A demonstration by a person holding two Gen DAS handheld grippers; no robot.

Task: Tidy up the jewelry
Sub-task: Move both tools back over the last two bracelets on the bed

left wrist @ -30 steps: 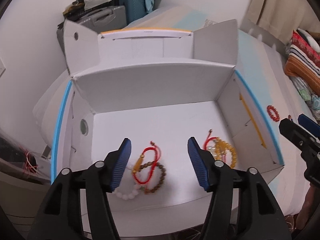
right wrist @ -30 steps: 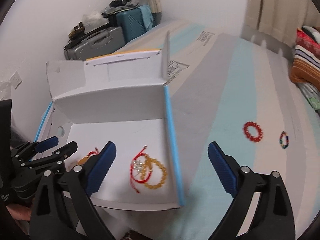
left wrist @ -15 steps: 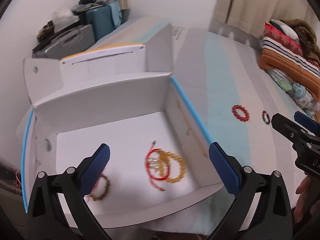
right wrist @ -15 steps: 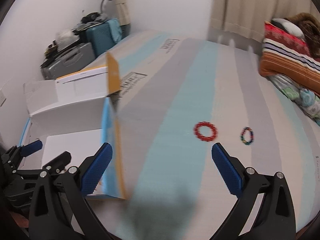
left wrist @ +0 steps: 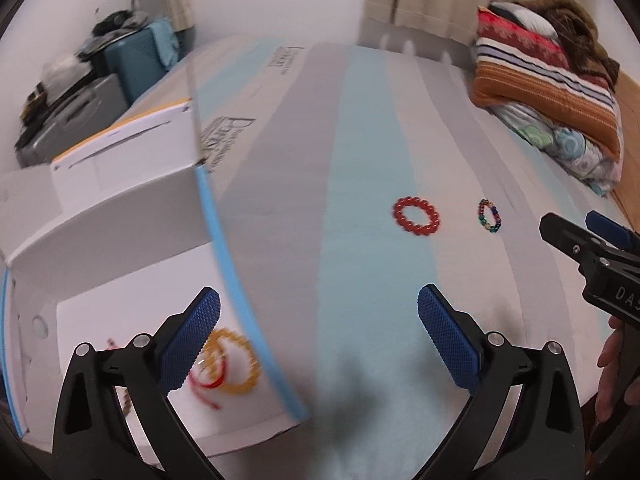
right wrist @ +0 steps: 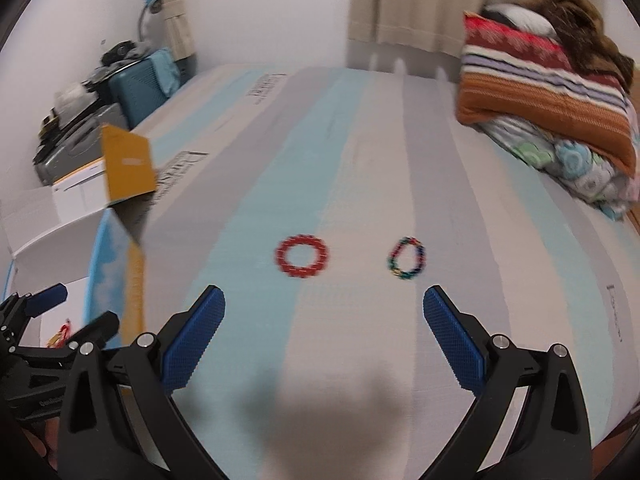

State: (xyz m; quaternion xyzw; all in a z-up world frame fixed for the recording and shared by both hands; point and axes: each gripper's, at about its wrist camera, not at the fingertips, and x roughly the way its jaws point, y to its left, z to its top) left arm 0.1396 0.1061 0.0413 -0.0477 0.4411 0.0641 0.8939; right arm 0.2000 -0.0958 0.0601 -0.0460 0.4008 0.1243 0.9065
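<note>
A red bead bracelet and a multicoloured bead bracelet lie side by side on the striped mattress. My right gripper hovers open just short of them, nothing between its fingers. My left gripper is wide open and empty, straddling the right wall of the white cardboard box. Inside the box lie an amber bead bracelet tangled with a red cord bracelet. In the left wrist view the red bracelet and the multicoloured one lie farther ahead.
Folded striped blankets and floral bedding are stacked at the back right of the mattress. Suitcases and clutter stand by the wall at the left. A yellow box flap stands up at the left. A person's hand holds the right gripper.
Both grippers have swung right, from over the box toward the open mattress. The left jaws widened from half open to fully open. The two loose bracelets now sit ahead of the right gripper.
</note>
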